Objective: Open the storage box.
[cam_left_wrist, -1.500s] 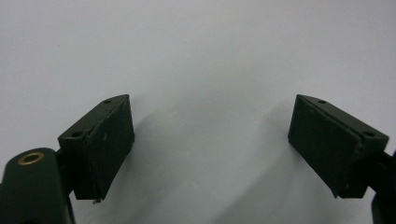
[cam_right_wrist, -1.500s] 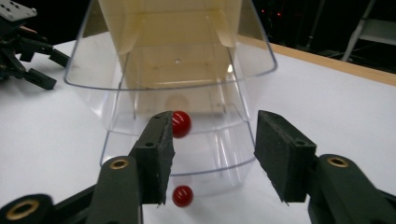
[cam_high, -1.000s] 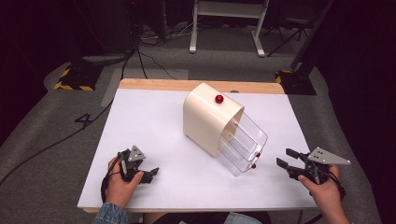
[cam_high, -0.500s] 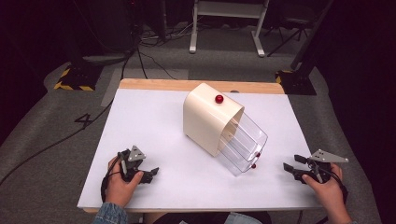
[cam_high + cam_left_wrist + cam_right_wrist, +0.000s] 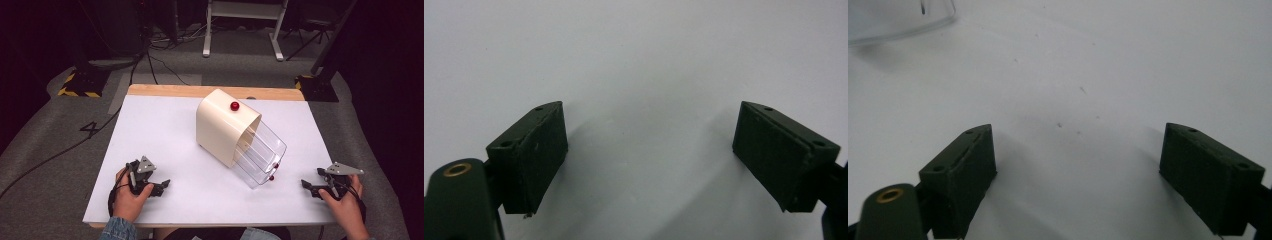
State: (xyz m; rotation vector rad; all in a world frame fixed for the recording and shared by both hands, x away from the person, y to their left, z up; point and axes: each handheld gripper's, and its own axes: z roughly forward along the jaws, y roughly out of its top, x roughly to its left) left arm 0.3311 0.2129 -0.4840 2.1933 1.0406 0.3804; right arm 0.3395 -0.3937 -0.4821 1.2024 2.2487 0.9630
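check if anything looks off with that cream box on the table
The cream box lies tipped on its side, and its clear drawers have slid partway out toward the table's near edge. Nothing looks spilled or broken.

Cream bread box (image 5: 220, 127) with clear front and red knobs (image 5: 234, 106) — white table (image 5: 160, 130), black grippers — yellow-black striped base far left (image 5: 75, 91).

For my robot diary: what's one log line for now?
left gripper: open, empty | right gripper: jaws just opening, empty | box: untouched
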